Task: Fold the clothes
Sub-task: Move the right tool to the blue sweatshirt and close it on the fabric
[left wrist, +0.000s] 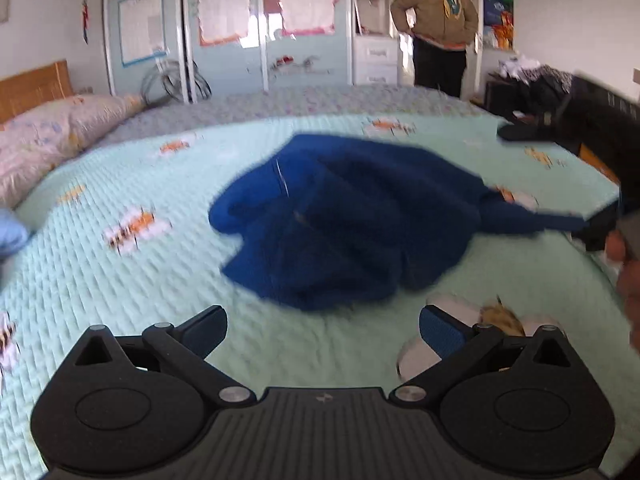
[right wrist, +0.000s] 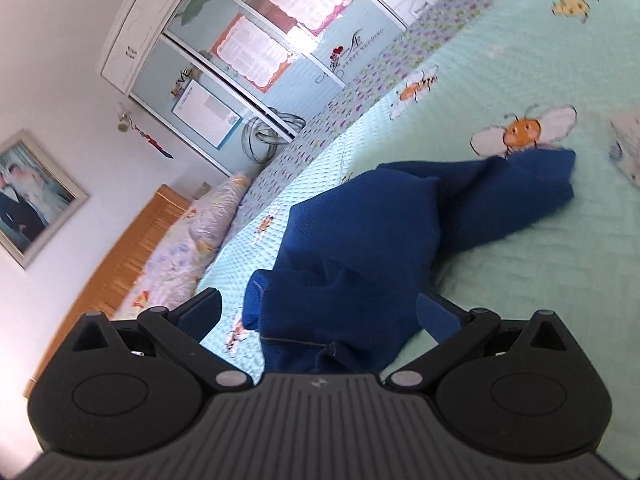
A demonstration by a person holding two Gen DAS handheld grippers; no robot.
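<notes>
Blue garment crumpled on the mint bee-print bedspread, both grippers spread wide.
Left gripper holds nothing, its fingers apart above bare quilt, just short of the heap. Right gripper straddles a bunched fold with its fingers not closed on it. A person stands past the bed.

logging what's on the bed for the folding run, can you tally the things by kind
Blue garment: 1, crumpled on the green bedspread
Pillow: 1, by the headboard
Grippers: 2, left gripper and right gripper, both open
Pale blue item at the left edge: 1, too cut off to identify
Total: 5
</notes>
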